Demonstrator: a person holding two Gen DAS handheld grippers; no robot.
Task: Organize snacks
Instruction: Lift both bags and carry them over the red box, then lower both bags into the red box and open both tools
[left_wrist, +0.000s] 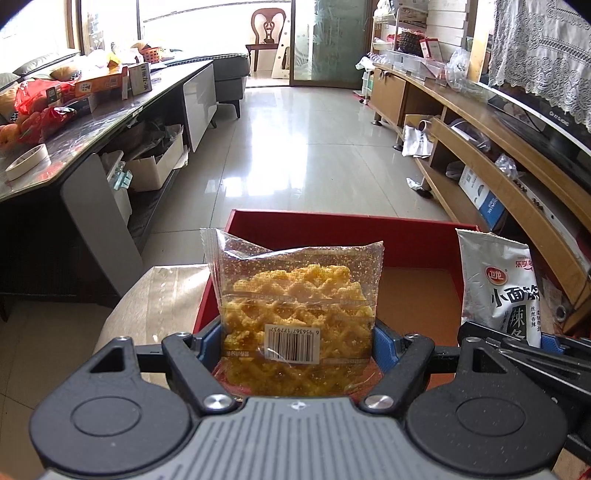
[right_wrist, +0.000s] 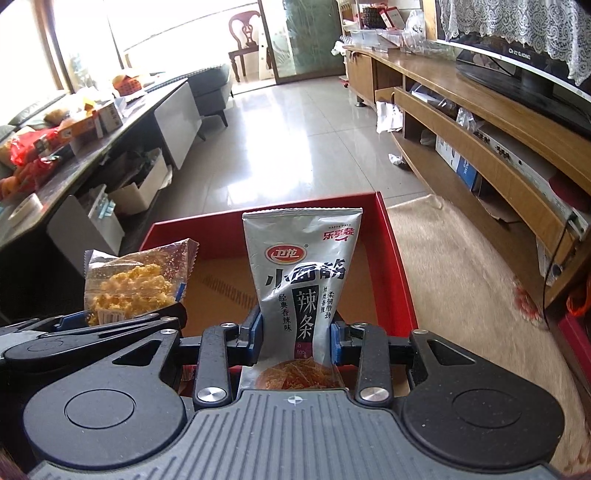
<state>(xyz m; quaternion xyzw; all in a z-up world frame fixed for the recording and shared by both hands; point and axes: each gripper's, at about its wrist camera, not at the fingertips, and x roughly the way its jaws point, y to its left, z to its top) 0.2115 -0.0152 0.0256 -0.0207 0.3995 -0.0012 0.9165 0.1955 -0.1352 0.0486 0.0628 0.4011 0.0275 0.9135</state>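
Red box (right_wrist: 400, 273) below — each claw (left (left_wrist: 297, 341), right (right_wrist: 295, 341)) pinching one snack packet upright.

You're in a home living room here; glossy tiled floor (left_wrist: 295, 140) running down the middle; a long wooden TV cabinet (left_wrist: 498, 155) on the right, a television (right_wrist: 517, 70) on top under a lace cover (left_wrist: 535, 51); a dark coffee table (left_wrist: 92, 122) on the left, cluttered with boxes and bags; a grey sofa (left_wrist: 229, 74) beyond it; a wooden chair (left_wrist: 267, 33) by the glass sliding door (left_wrist: 332, 40) at the far end.
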